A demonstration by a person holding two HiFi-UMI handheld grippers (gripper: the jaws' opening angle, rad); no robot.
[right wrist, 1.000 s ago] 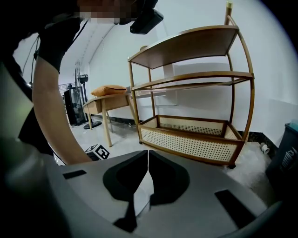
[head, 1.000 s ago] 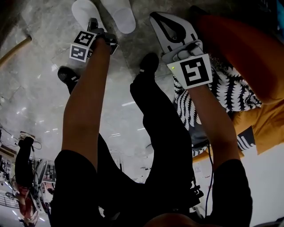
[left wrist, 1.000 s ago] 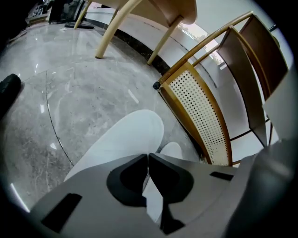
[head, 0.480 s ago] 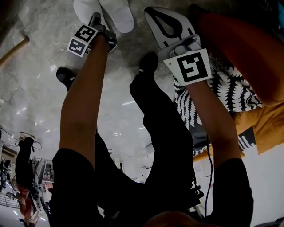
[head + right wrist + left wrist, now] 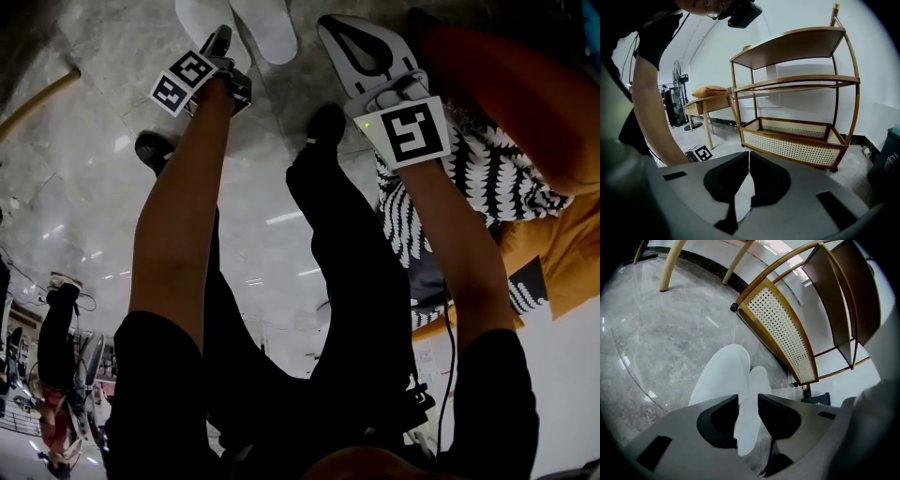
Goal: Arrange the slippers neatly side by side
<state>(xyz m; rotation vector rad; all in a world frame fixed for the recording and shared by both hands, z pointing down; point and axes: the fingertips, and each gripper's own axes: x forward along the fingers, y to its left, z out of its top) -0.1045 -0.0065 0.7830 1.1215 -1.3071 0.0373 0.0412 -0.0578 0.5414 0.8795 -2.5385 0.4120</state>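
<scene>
Slippers: two plain white soft flat slippers lie side by side and touching on the grey marble floor (image 5: 94, 187), near the foot of the wood-and-rattan shelf rack (image 5: 780, 329).
Left slipper (image 5: 721, 376): just beyond the left claw's left jaw, clear of it.
Right slipper (image 5: 755, 380): its near end runs into the gap between the left claw's jaws; neither pad presses it.
Left claw (image 5: 748, 399): hangs over the pair's near ends, pointing down; the jaws stand apart, have just been opening, and grip nothing.
Right claw (image 5: 748, 154): off to the right of the pair, over bare floor; tips together, nothing clamped.
</scene>
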